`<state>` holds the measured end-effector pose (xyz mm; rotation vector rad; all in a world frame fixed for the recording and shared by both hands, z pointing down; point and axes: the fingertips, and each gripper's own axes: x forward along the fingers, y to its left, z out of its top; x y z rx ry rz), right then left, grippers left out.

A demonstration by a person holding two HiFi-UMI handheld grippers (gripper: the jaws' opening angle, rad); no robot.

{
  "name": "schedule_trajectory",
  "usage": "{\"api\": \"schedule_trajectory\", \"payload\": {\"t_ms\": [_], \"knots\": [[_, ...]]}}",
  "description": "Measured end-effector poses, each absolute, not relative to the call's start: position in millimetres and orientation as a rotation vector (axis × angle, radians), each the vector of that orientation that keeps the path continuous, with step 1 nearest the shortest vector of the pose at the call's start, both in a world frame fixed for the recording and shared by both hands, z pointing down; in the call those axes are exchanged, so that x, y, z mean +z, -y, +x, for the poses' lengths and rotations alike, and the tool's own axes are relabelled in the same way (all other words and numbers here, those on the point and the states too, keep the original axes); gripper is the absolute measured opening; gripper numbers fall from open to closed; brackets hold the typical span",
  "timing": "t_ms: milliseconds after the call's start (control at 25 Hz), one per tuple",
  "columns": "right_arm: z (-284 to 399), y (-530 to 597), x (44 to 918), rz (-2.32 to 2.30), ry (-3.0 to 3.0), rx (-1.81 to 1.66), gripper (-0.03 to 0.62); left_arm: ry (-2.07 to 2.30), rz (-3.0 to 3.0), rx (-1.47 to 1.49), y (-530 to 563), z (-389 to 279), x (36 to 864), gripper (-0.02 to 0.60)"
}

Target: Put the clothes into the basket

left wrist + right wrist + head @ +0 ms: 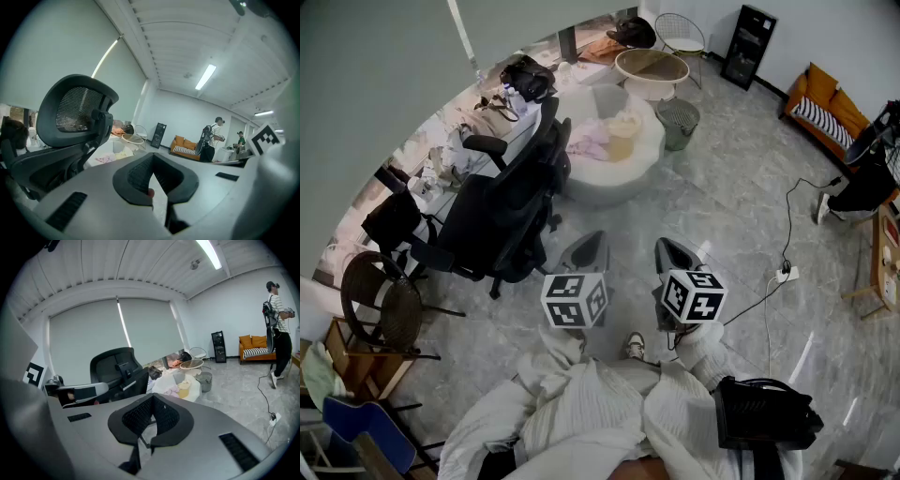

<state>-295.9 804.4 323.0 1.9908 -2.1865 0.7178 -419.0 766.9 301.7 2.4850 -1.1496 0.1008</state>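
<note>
At left of the head view, a black office chair (502,211), standing just beside a white cushioned seat (609,183).

Just left of centre, the left gripper (600,236): closed tip to tip, nothing between the jaws. Same in the left gripper view (151,161).

Straight up the frame from it, well apart, the clothes: a pink piece (587,141) and a cream piece (623,125), crumpled on top of the white seat. Seen again in the right gripper view, centre right (180,389). Not yet touched or lifted.

As a pair, stretched left to right across the seat, pink end toward the chair, cream end toward the right. Too rumpled to give either piece a clear heading of its own.

Right of centre, the right gripper (663,246): shut and empty too (152,399).

Likely nearer for the pink piece: the left gripper, almost directly below it in the frame. Right gripper better placed for the cream end.

Further right, at upper centre right, a grey mesh basket (678,120) on the floor, just beside the seat's right edge and empty as far as can be made out. Short carry rightward from clothes to basket, by this reading.
</note>
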Motion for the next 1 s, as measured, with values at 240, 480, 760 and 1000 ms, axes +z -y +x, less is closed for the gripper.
{"api": "schedule_trajectory", "payload": {"t_ms": [240, 480, 760, 1000], "knots": [[-296.4, -803.4, 325.9, 1.981, 2.192, 0.719, 0.023, 1.161, 2.48, 0.101, -768.0, -420.5, 304.9, 0.006], [-297.9, -790.8, 326.4, 1.962, 2.231, 0.744, 0.023, 1.185, 2.469, 0.1, -759.4, -422.2, 306.9, 0.006], [-273.3, -764.3, 335.3, 1.926, 2.24, 0.807, 0.025, 1.222, 2.458, 0.12, -734.9, -402.2, 310.4, 0.006], [-244.0, -744.4, 341.1, 1.884, 2.248, 0.854, 0.025, 1.238, 2.446, 0.12, -713.8, -373.8, 312.6, 0.006]]}}
